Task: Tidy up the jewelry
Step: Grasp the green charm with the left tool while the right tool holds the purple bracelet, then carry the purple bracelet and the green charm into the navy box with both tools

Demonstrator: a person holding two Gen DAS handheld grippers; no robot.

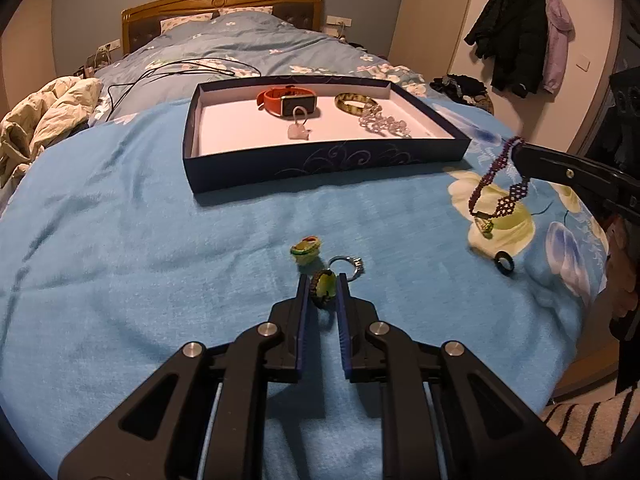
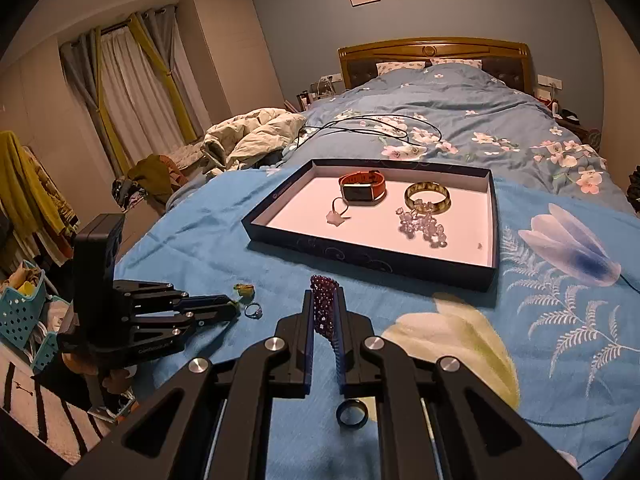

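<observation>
- My left gripper (image 1: 323, 289) is nearly shut, pads pinching a small ring with a yellow-green stone (image 1: 325, 289). The ring stands on edge on the blue blanket (image 1: 160, 240), stone end up and away from me.
- Touching or just beside that ring on its far right lies a silver ring (image 1: 349, 267); can't tell which. A little past my left fingertip sits a green-and-orange ring (image 1: 306, 250).
- My right gripper (image 2: 325, 312) is clamped tight on a purple beaded bracelet (image 2: 323, 308). Its band runs lengthwise between the pads. In the left wrist view it hangs in a loop from the tips, above the blanket near the right edge.
- A black ring (image 2: 352, 412) lies flat on the blanket just under the right gripper.
- Further out, toward the far edge of the blanket, is the dark blue tray (image 1: 320, 164), long side facing me.
- In the tray, an orange-strapped watch (image 1: 290, 102) sits at the back with its face toward me, and a greenish bangle (image 1: 356, 102) lies flat to its right. A clear bead strand (image 1: 384, 122) trails from the bangle toward the front right corner. A small pink pendant ring (image 1: 299, 128) is in front of the watch.
</observation>
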